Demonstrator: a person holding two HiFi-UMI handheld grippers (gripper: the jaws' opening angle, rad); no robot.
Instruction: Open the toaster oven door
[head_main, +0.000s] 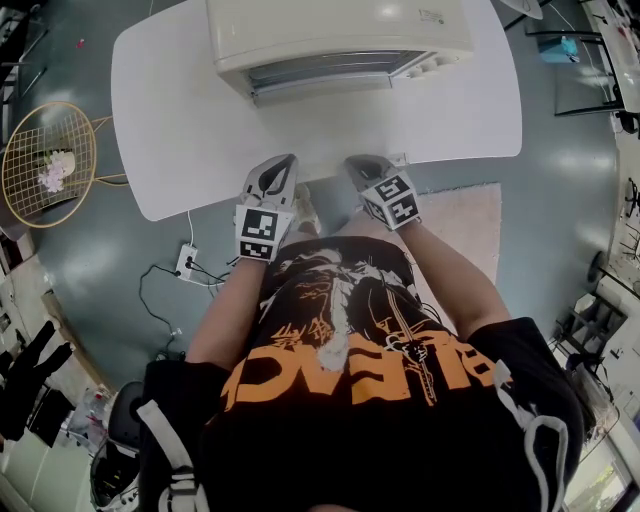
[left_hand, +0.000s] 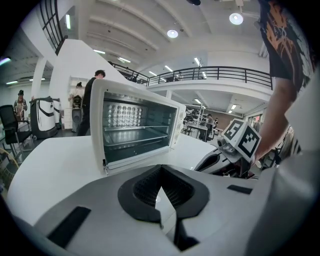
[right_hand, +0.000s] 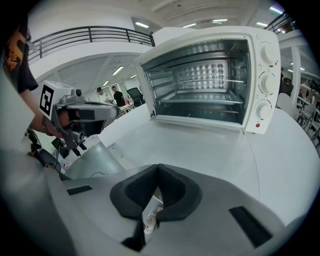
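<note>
A white toaster oven (head_main: 340, 30) stands at the far side of the white table (head_main: 190, 130), its front toward me. In both gripper views the oven (left_hand: 135, 127) (right_hand: 205, 80) shows its racks through the front, and no door lies folded down before it. Three knobs (right_hand: 267, 82) run down its right side. My left gripper (head_main: 283, 162) (left_hand: 160, 187) hovers at the table's near edge, shut and empty. My right gripper (head_main: 360, 162) (right_hand: 159, 184) hangs beside it, also shut and empty. Both are well short of the oven.
A gold wire basket (head_main: 45, 165) with flowers stands on the floor to the left. A power strip (head_main: 186, 260) and cables lie below the table's front left edge. A pale rug (head_main: 470, 220) lies at the right. People (left_hand: 92, 95) stand far behind the oven.
</note>
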